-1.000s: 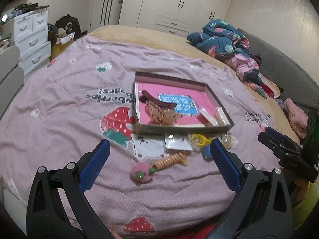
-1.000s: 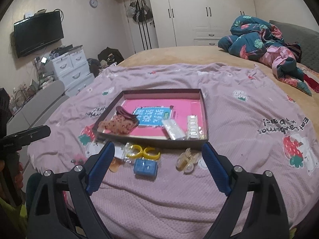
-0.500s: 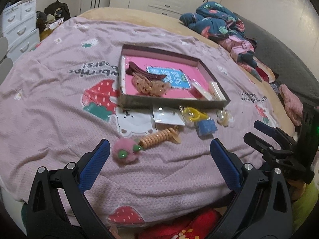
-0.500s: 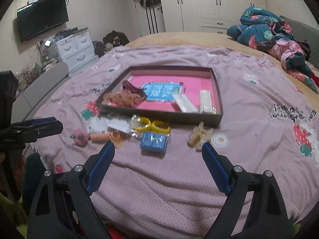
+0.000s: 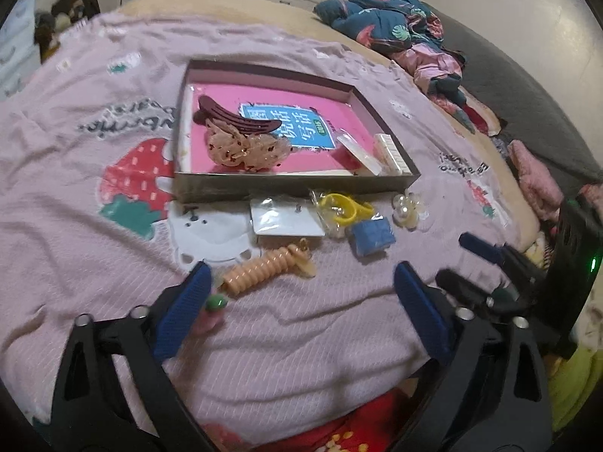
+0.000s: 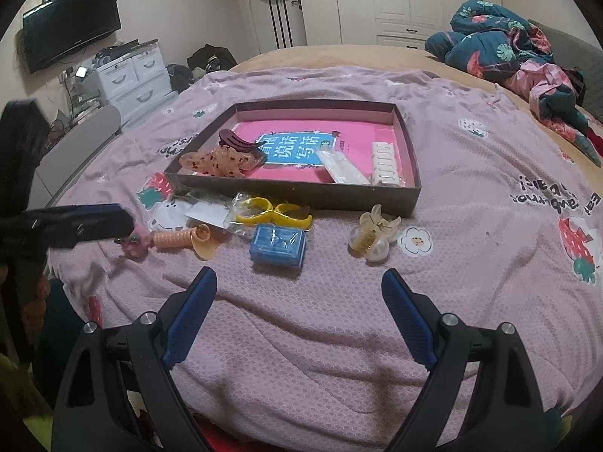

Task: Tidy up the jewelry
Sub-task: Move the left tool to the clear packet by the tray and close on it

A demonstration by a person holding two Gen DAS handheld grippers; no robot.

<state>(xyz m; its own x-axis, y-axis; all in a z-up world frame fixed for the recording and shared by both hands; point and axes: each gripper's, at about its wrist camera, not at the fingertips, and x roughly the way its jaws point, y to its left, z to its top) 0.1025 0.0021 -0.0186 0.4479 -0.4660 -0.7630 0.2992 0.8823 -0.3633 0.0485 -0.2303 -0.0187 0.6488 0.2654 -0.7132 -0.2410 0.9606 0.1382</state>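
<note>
- The left claw (image 5: 299,293) hangs wide open and empty over the near edge of the bed; the right claw (image 6: 299,297) is likewise spread apart and carries nothing.
- The loose pieces lie on the pink bedspread (image 6: 471,196) just in front of the shallow box (image 6: 412,173), whose near wall sits at 12 o'clock from both claws.
- Peach spiral hair tie (image 5: 264,269): nearest the left claw, at about 11 o'clock. It looks light and springy, so it would probably squash; a pinch across the middle of the coil seems safest.
- Pink pompom tie (image 5: 209,314): touching the inside of the left finger, soft and fuzzy, likely easy to pinch anywhere.
- Blue box (image 6: 277,245): at 11 o'clock from the right claw, small, stiff and flat-sided; gripping its two long sides should hold well.
- Pearl hair clip (image 6: 371,235): at 1 o'clock from the right claw, hard, glossy and rounded, so it may slip; the toothed body looks a better hold than the pearls.
- Yellow bangles (image 6: 273,211) sit in a clear slick bag and the white card (image 5: 288,218) lies flat; both would be awkward on soft fabric.
</note>
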